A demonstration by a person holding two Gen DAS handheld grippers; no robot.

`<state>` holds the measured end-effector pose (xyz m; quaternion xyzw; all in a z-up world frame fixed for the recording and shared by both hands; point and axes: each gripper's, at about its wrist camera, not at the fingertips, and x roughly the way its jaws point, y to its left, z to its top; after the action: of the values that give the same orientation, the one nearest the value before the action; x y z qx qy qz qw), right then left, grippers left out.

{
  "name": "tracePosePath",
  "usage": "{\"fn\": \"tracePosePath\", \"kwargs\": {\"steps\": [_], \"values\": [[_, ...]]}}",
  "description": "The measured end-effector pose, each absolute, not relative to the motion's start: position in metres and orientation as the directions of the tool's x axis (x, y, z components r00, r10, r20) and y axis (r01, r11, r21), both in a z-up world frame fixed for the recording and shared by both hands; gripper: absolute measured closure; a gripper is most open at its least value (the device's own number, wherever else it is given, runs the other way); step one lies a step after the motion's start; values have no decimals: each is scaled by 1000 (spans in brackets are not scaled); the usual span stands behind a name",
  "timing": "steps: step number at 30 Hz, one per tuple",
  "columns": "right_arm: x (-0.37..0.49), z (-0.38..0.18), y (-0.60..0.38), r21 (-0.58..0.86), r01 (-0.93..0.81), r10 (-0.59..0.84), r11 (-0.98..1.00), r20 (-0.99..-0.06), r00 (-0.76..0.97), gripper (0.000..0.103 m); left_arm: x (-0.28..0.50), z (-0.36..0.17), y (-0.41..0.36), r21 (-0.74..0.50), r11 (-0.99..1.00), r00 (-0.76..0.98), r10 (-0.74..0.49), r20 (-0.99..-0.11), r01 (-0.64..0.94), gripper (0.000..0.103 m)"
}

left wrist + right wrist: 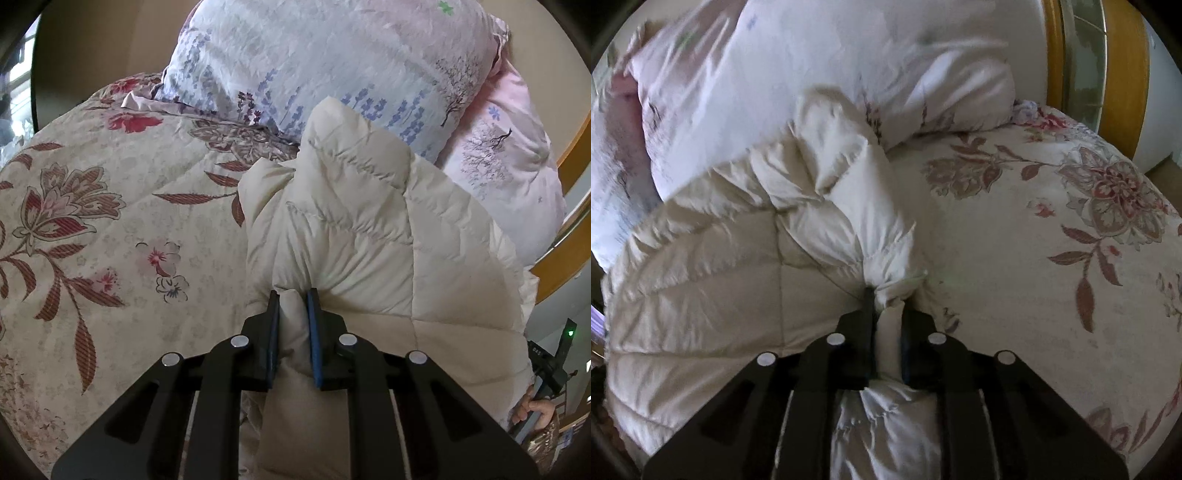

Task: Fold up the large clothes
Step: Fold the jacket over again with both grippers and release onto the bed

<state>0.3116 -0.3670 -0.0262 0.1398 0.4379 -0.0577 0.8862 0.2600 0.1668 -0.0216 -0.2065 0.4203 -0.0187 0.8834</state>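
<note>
On a bed (92, 229) with a floral cover, a cream quilted puffer coat (362, 229) lies against two pillows (314, 62). Each gripper pinches a bunched tuft of its padding: the left gripper (293, 299) near one edge, the right gripper (888, 301) near the other. Both sets of fingers are closed on slippery, puffy fabric. The shell could likely slide out of either pinch during a lift, or uneven pulls could skew the fold.

Both grippers are chunky matte black plastic with shiny round silver rivets on the linkage arms. The left gripper (293, 325) has blue pads (314, 343) lining its fingers; the right gripper (888, 325) looks the same.
</note>
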Motion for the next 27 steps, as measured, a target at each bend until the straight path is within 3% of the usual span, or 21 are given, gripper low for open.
{"fn": "tracePosePath", "kwargs": {"steps": [4, 8, 13, 18, 22, 24, 27], "values": [[313, -24, -360, 148, 214, -10, 966, -800, 599, 84, 261, -23, 168, -394, 905, 644, -207, -736, -160, 86], [292, -3, -363, 183, 223, -7, 957, -759, 651, 72, 253, -20, 180, -461, 871, 652, -251, -715, -171, 83], [261, 24, -351, 186, 157, 11, 970, -677, 736, 71, 248, -20, 184, -443, 875, 649, -224, -727, -194, 64], [272, -10, -337, 129, 138, 16, 982, -786, 618, 72, 252, -24, 180, -432, 880, 639, -218, -737, -198, 62], [272, -11, -339, 159, 146, 37, 976, -790, 612, 69, 251, -24, 181, -434, 877, 630, -220, -744, -206, 58], [261, -1, -354, 274, 155, 120, 949, -771, 626, 51, 245, -23, 185, -461, 863, 630, -243, -738, -207, 54], [240, 9, -379, 427, 188, 214, 884, -729, 650, 38, 227, -23, 198, -544, 812, 634, -308, -709, -213, 53]]}}
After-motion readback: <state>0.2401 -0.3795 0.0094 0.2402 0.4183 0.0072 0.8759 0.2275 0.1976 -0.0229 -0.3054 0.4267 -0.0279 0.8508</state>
